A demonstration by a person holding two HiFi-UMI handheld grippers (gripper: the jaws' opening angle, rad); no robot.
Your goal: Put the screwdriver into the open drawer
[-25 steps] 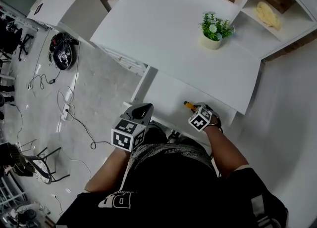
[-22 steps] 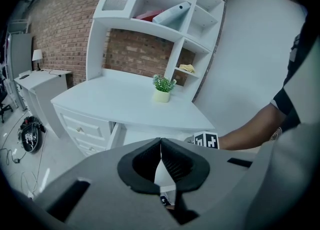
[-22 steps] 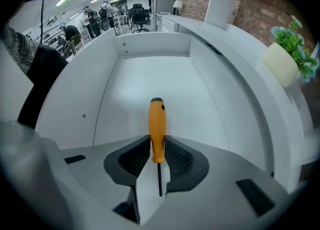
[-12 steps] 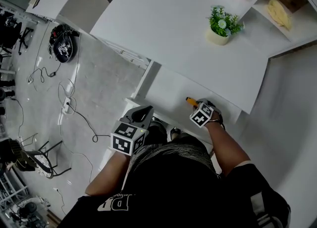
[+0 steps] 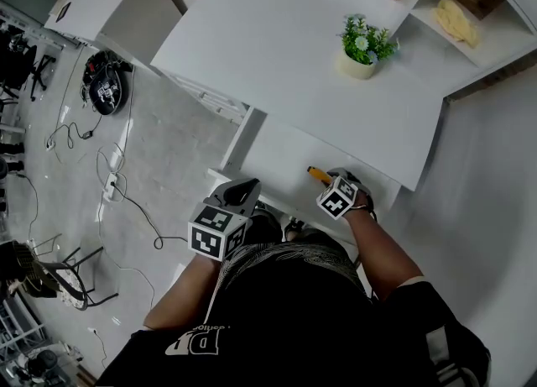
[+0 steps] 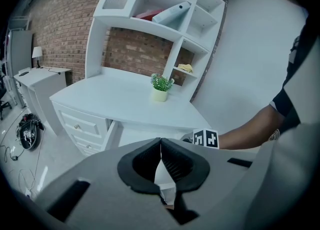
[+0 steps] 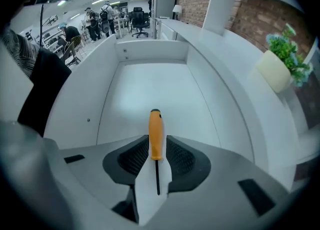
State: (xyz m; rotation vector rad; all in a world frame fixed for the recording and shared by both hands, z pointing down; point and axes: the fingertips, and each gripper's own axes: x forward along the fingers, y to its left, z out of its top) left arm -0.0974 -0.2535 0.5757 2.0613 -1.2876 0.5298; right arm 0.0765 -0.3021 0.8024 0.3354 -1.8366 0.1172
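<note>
The screwdriver [image 7: 155,133] has an orange handle and a thin dark shaft. It sits between the pads of my right gripper [image 7: 156,146], handle pointing away over the floor of the open white drawer [image 7: 150,87]. The jaws have just been opening, and a thin gap shows beside the handle. In the head view the right gripper [image 5: 329,179] is inside the drawer [image 5: 273,154] under the desk, and the orange handle [image 5: 316,175] sticks out to its left. My left gripper [image 5: 242,187] hovers at the drawer's near left corner, shut and empty, its pads [image 6: 161,146] meeting.
A white desk top [image 5: 285,33] overhangs the drawer, with a small potted plant [image 5: 362,45] on it. Shelves [image 5: 470,33] stand to the right and a drawer stack [image 6: 80,126] to the left. Cables and a round device [image 5: 105,91] lie on the floor at the left.
The right gripper stays in the drawer with the screwdriver between its jaws. The left gripper holds its place. Only the head camera's view has shifted a little.
</note>
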